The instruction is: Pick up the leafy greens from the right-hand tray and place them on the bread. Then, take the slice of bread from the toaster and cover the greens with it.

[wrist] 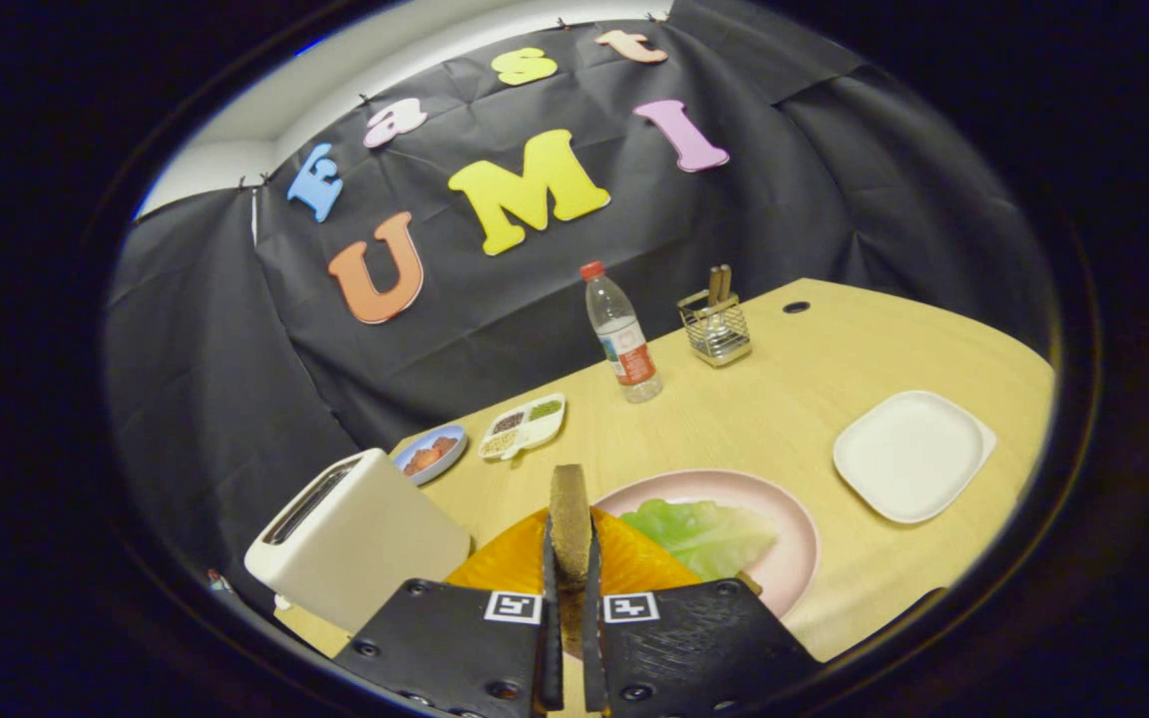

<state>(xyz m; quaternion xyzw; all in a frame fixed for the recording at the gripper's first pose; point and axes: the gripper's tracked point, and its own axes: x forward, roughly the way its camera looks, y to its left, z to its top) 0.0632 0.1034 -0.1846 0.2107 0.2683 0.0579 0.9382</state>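
Tongs [570, 598] clamp a bread slice [570, 524] on edge above the pink plate [794, 538], leafy greens [704, 534] at two o'clock. Risk: the thin-edge grip may let it twist and land off the greens.

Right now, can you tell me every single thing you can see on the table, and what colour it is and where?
bread slice: 1, brown, held on edge between the jaws
pink plate: 1, pink, just ahead of the jaws
leafy greens: 1 leaf, light green, on the pink plate
orange piece: 1, orange, beside the greens, behind the bread slice; what it is I cannot tell
toaster: 1, cream, left of the pink plate
white tray: 1, white, right of the pink plate
blue bowl: 1, blue, reddish food inside, beyond the toaster
divided dish: 1, white, next to the blue bowl
water bottle: 1, clear with red cap, far side
wire holder: 1, metal, right of the bottle
table: 1, light wood
gripper: 1, jaws shut on the bread slice
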